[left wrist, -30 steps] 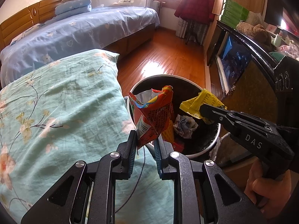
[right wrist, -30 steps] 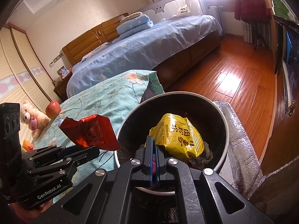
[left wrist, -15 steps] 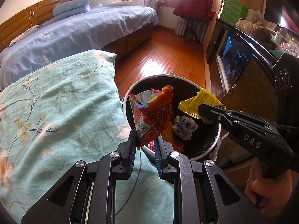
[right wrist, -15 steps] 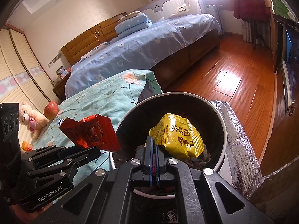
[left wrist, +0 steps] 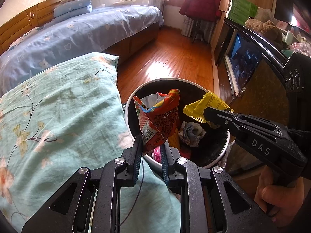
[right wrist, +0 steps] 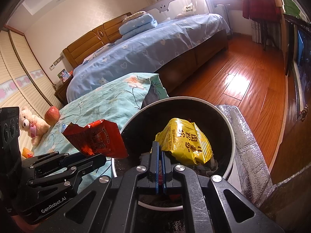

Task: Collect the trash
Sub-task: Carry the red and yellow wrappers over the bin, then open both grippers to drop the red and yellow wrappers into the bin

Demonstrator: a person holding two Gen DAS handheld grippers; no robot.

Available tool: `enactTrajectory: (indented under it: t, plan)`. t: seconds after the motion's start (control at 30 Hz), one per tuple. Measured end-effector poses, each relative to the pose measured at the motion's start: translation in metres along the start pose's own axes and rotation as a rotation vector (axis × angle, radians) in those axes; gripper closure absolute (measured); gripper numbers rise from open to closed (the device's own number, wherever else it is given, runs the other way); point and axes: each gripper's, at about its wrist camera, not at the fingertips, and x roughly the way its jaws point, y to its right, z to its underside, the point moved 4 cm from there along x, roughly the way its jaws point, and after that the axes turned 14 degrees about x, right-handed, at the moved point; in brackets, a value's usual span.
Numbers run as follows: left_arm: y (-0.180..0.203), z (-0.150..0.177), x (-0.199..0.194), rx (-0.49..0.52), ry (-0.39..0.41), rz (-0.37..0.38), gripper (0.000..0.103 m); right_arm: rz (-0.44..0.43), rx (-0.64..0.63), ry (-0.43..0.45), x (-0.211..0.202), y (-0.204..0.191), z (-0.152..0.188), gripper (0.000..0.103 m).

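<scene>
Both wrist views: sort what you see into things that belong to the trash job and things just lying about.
Job:
- red wrapper, in the left gripper
- yellow wrapper, in the right gripper
- bin, with crumpled paper inside

Lying about:
- apple
- teddy bear
- folded quilt
- red coat
- green boxes

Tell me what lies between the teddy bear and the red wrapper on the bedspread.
An apple sits beside the teddy bear, before the red wrapper; right wrist view.
</scene>
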Motion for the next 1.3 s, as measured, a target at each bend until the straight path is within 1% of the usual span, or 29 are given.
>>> enactTrajectory:
  t: [1.3]
  plan:
    - [0.007, -0.005, 0.014, 0.013, -0.02, -0.003, 0.086, 0.004, 0.019, -0.022, 0.01, 0.005, -0.003, 0.101]
